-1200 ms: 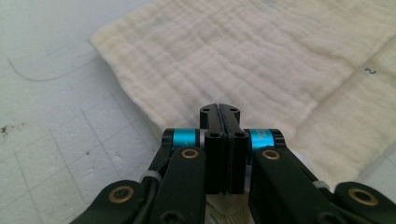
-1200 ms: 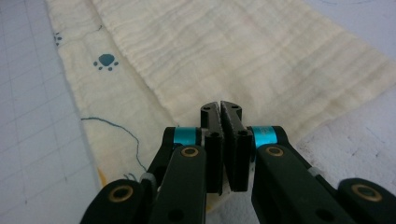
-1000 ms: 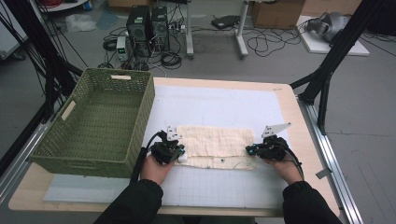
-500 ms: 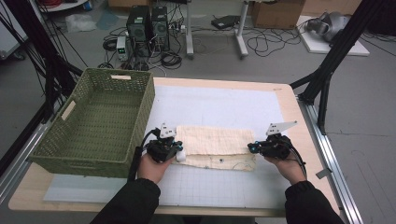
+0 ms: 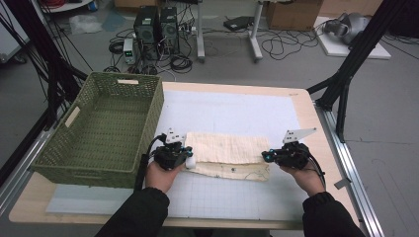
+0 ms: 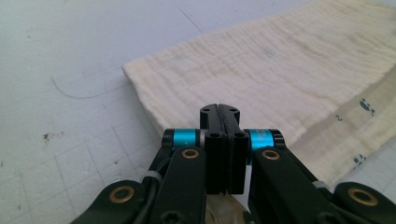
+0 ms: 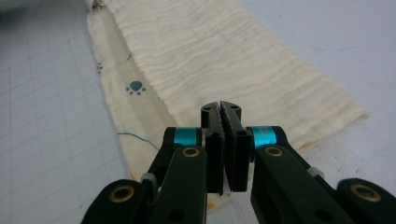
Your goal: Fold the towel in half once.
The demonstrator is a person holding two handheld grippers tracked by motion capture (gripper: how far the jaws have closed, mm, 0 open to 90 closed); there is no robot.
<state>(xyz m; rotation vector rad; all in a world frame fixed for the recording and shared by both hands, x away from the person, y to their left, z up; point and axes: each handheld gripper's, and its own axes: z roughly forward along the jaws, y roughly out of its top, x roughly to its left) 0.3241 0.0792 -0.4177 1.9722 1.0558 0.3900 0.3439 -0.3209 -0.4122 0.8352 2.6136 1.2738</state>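
A cream cloth [image 5: 228, 155], folded lengthwise, lies across the near middle of the table [image 5: 301, 106], on a white gridded mat [image 5: 232, 113]. Its upper layer sits a little back from the near edge, so a strip of the lower layer shows along the front.

The left claw [image 5: 187, 158] is at the cloth's left end and the right claw [image 5: 267, 156] at its right end, each in one of the person's hands, dark sleeves coming in from below. Both claws are pinched together, jaws meeting with almost no gap. In the left gripper view the left claw [image 6: 219, 112] sits over the cloth [image 6: 261, 79] near its end, and a bit of cream fabric shows under the jaws. In the right gripper view the right claw [image 7: 221, 108] is shut at the other end of the cloth [image 7: 219, 56], fabric passing beneath it; whether cloth is actually pinched between the pads I cannot tell for either.

The gripper views bring out the crinkled weave and small blue paw prints on the lower layer; from the high view these are mere specks.

A green woven basket [image 5: 64, 133] stands on the table's left part, just beside the left hand. Beyond the table, a grey floor carries computer towers [image 5: 155, 24], tangled cables and black frame legs.
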